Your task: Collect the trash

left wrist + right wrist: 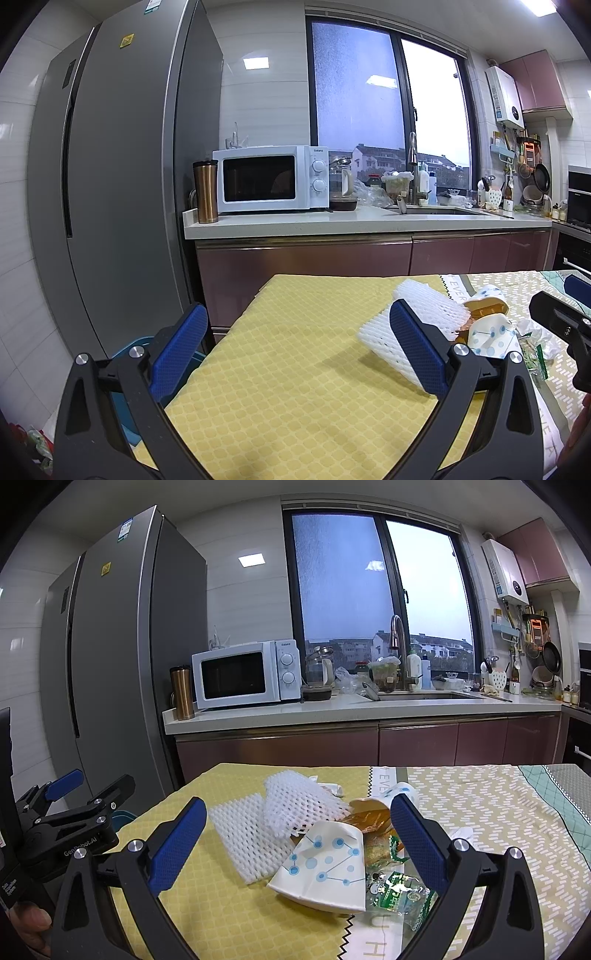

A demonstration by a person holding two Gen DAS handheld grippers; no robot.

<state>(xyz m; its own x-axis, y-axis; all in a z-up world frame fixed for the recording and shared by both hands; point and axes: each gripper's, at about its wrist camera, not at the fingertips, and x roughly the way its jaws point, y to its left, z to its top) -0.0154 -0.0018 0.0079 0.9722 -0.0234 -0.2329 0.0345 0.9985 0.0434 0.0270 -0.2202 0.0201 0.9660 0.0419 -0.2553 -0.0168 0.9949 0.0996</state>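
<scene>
Right gripper [297,843] wide, empty; crumpled white dotted paper cup [319,866] between fingers, ready for pinch. Left gripper [297,349] wide, empty, aside.

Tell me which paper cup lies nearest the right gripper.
The crushed cup with blue dots, between the right gripper's open fingers; the other cup lies farther back.

I face a kitchen: grey refrigerator [110,657] at left, white microwave [245,674] on the counter [332,710], a large window [380,590] upper centre, white-tiled walls.
</scene>
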